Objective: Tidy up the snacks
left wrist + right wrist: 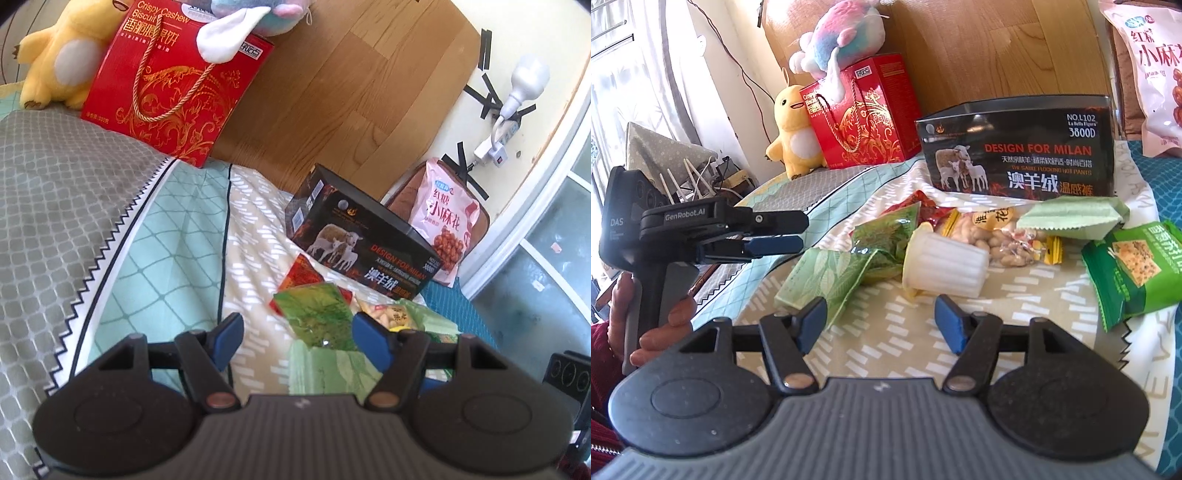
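A heap of snacks lies on the bedspread: a dark green packet (886,236), a light green leaf packet (827,277), a white ribbed cup (945,269) on its side, a peanut bag (993,236), a red packet (923,206) and a green cracker packet (1134,269). Behind them stands a black box (1019,147). My right gripper (882,326) is open just short of the cup, with nothing between its blue pads. My left gripper (799,232) hovers to the left of the heap. In its own view the left gripper (299,339) is open over the leaf packet (325,369), with the dark green packet (317,314) ahead.
A red gift box (166,92) with plush toys (842,40) stands by the wooden headboard (332,92). A pink snack bag (447,221) leans at the far right. A grey pillow (55,203) fills the left. A person's hand (665,325) holds the left gripper's handle.
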